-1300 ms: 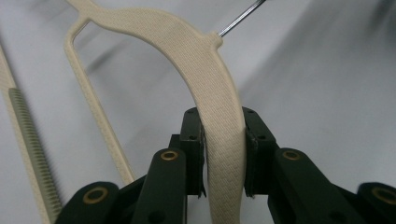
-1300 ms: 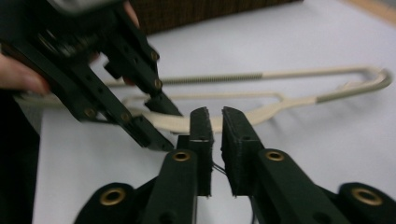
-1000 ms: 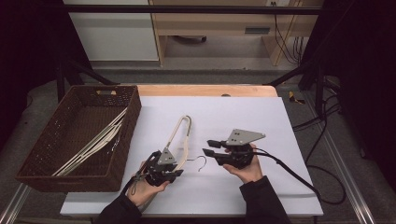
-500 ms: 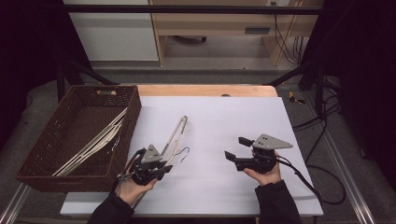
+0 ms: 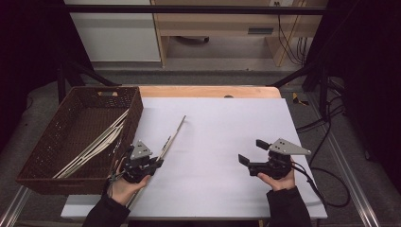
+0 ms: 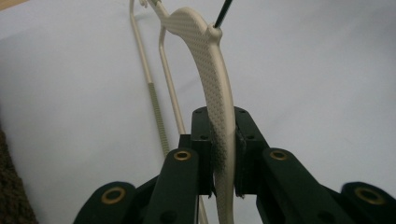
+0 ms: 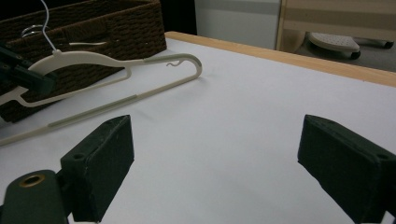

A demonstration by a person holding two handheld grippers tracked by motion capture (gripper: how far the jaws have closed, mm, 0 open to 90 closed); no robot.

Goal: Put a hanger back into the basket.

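Since the earlier frame, we note both grippers apart, hanger [image 5: 171,137] lowered leftward. White desk [image 5: 222,127], wicker basket [image 5: 71,137] at left, cabinets beyond. Left gripper [image 5: 158,162] fingers pinch the hanger beside the basket; right gripper [image 5: 251,152] hovers, fingers spread.

Black grippers [image 5: 157,163], brass-ringed screws, grey triangular plates, black cables, dark sleeves.

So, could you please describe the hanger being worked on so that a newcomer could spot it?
On the white table, look just right of the brown wicker basket. The cream plastic hanger is clamped in the left gripper; the other hangers lie inside the basket.
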